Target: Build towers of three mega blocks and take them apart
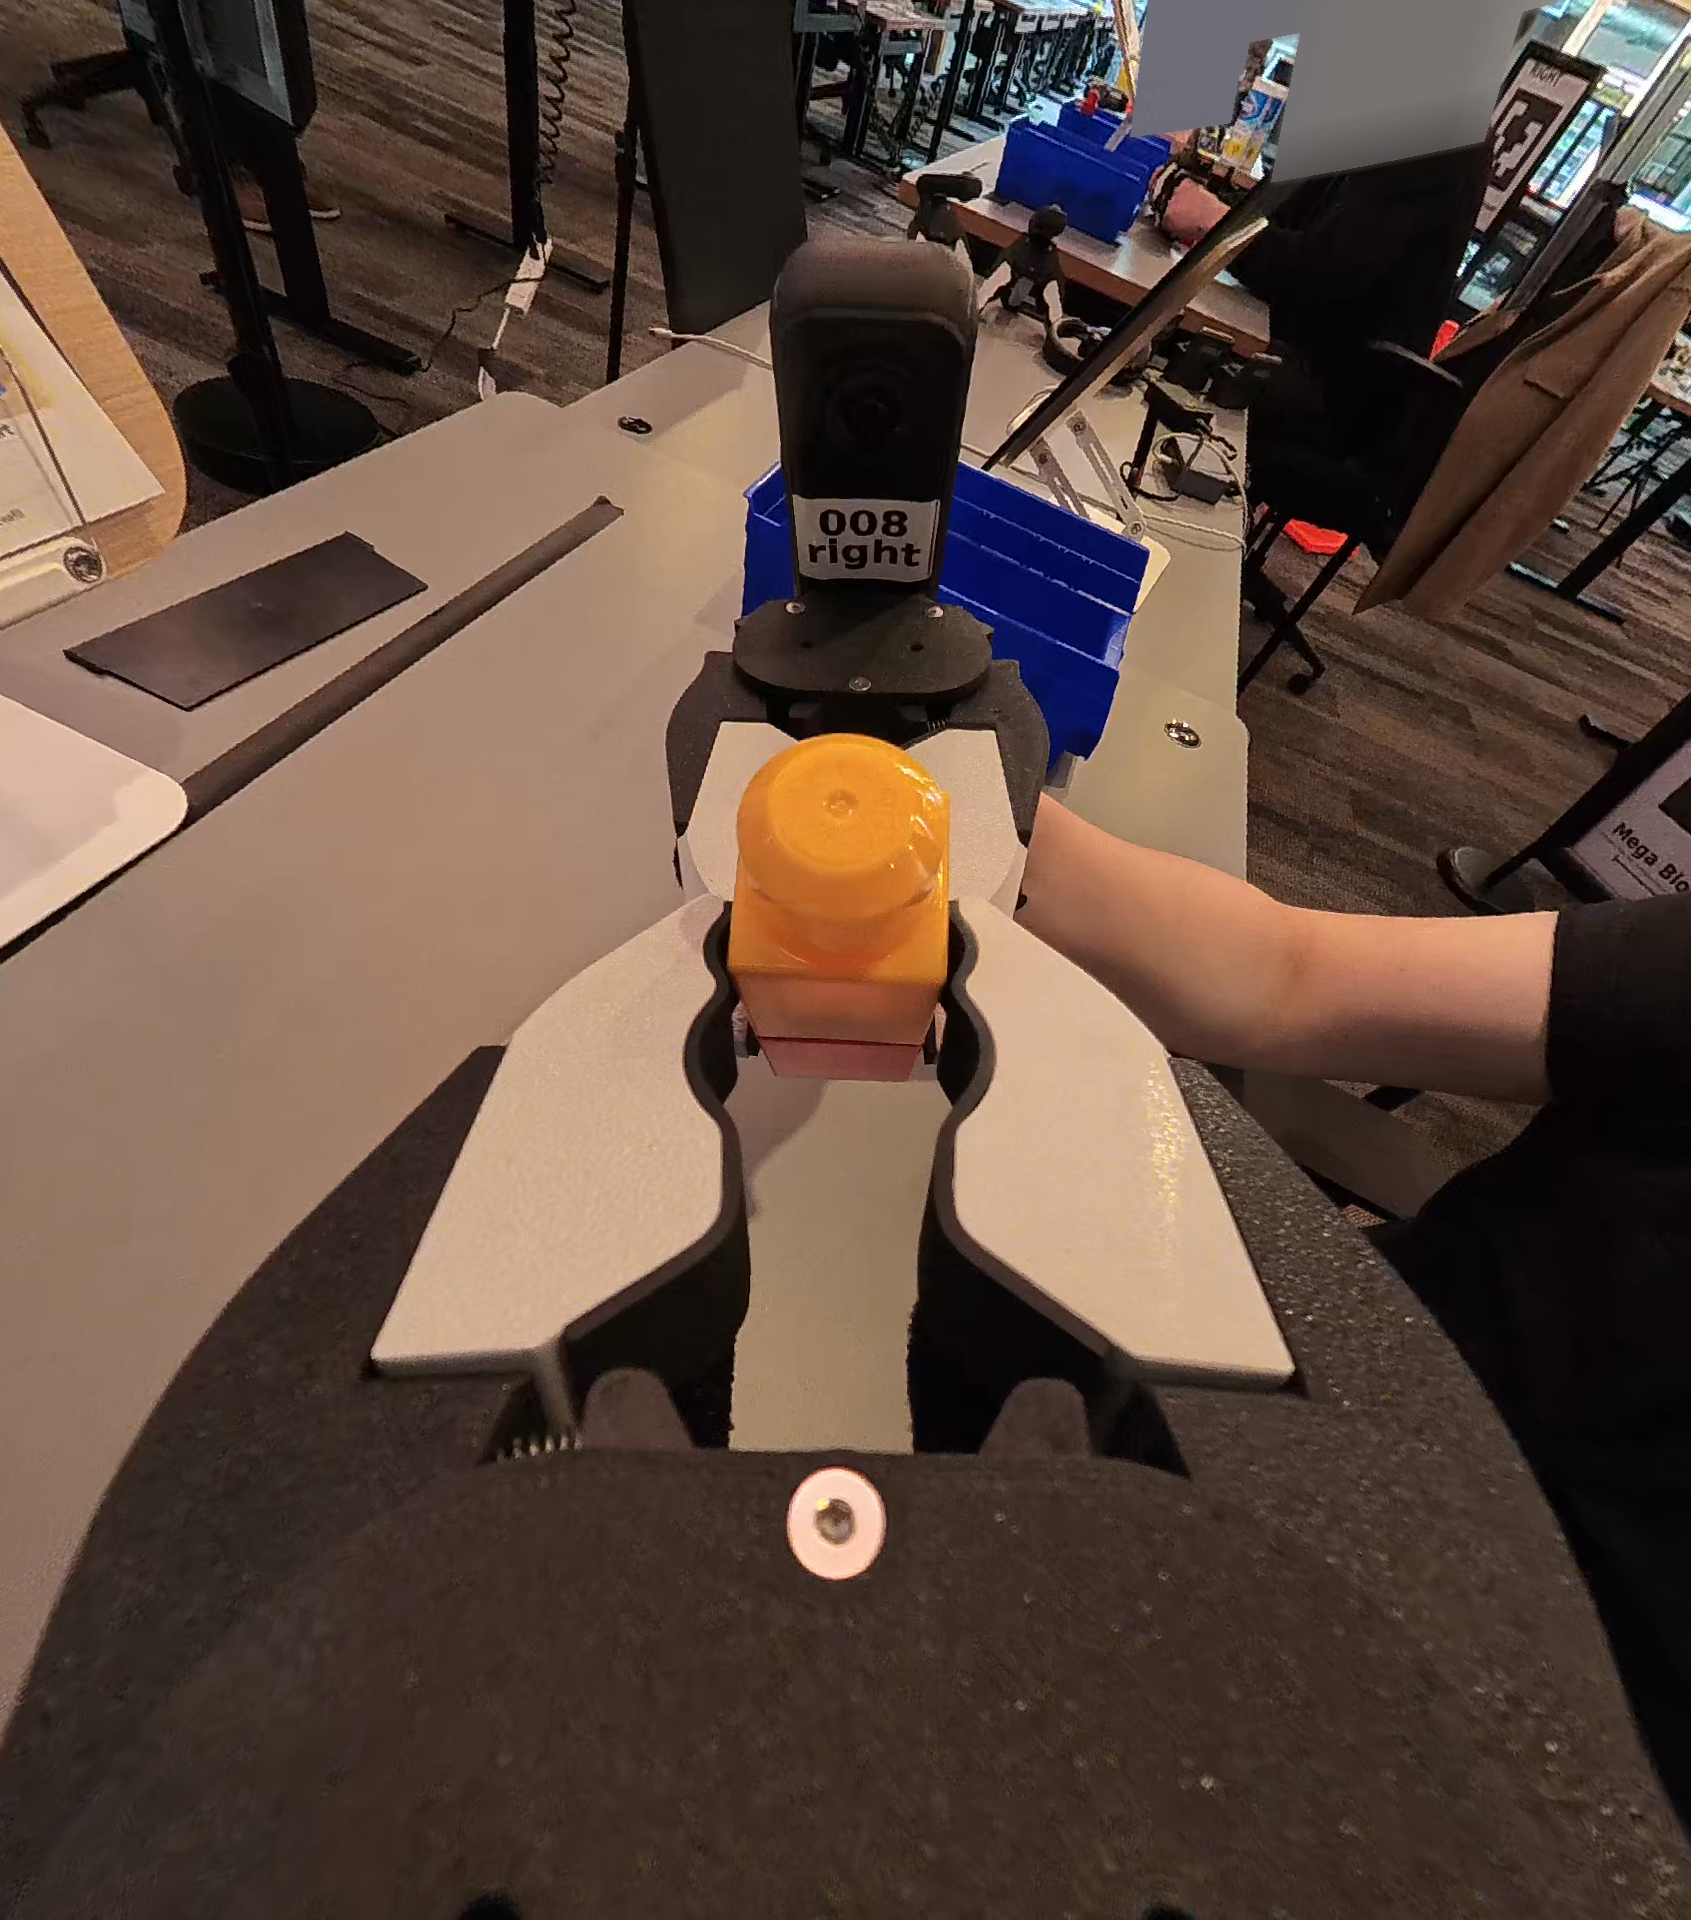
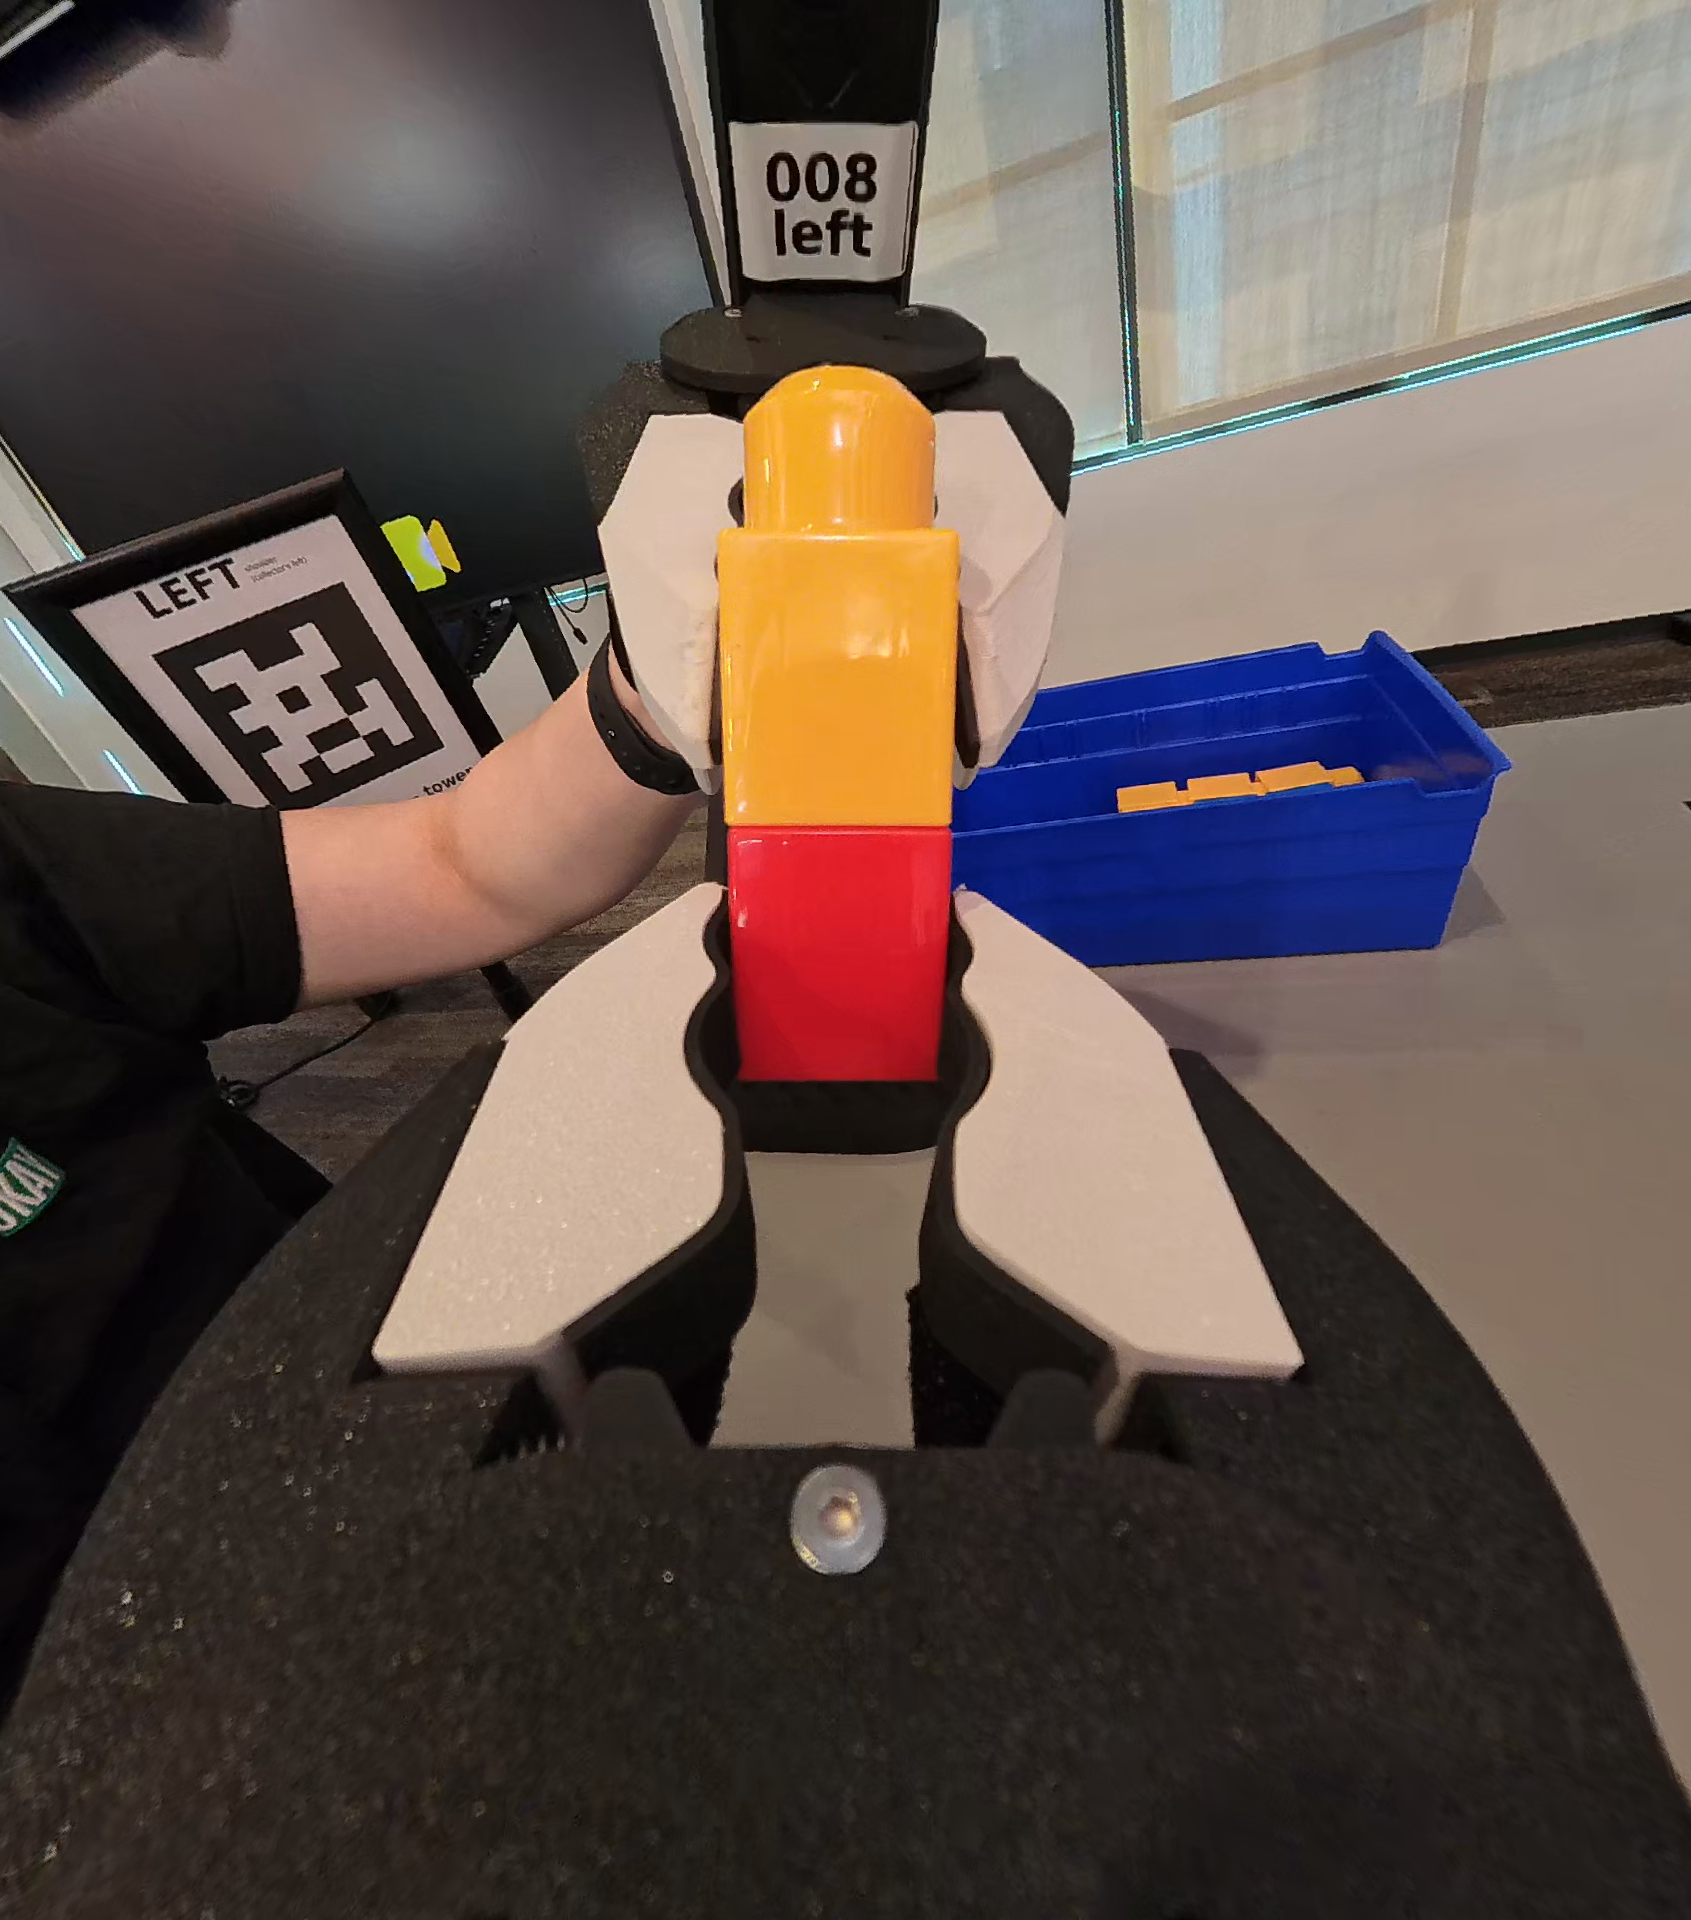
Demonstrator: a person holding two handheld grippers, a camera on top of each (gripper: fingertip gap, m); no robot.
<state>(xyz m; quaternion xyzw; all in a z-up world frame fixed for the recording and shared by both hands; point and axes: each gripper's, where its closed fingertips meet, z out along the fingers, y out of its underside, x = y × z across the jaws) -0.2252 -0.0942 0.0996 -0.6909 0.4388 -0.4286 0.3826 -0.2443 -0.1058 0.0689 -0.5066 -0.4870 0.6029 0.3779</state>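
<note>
Nearest, in the right wrist view: right gripper (image 2: pixel 839 914), narrowed onto the red block (image 2: pixel 836 987), fingertips pressing its two sides. Directly above, seated flush on the red one with no gap showing at the seam: orange block (image 2: pixel 836 675), single round stud up. Pinched from the far side by the left gripper (image 2: pixel 836 727), likewise closed down to the block's width. Appears lifted off the table (image 2: pixel 1443 1143), a two-block stack upright between two opposed grippers.

Farther back on the table: blue bin (image 2: pixel 1236 894), with several yellow blocks (image 2: pixel 1236 784) lying inside, well apart from the stack.

Reads as work at the red-orange seam, either pressing together or pulling apart; cannot tell which from this moment alone. Only two blocks joined, so short of a three-high tower if building. For building: calls for a firm squeeze along the stack's axis, then freeing one gripper to fetch a third block, probably from the bin. For taking apart: calls for a straight pull in opposite directions, perhaps a slight rock at the seam, with both grips kept tight on the glossy plastic.
</note>
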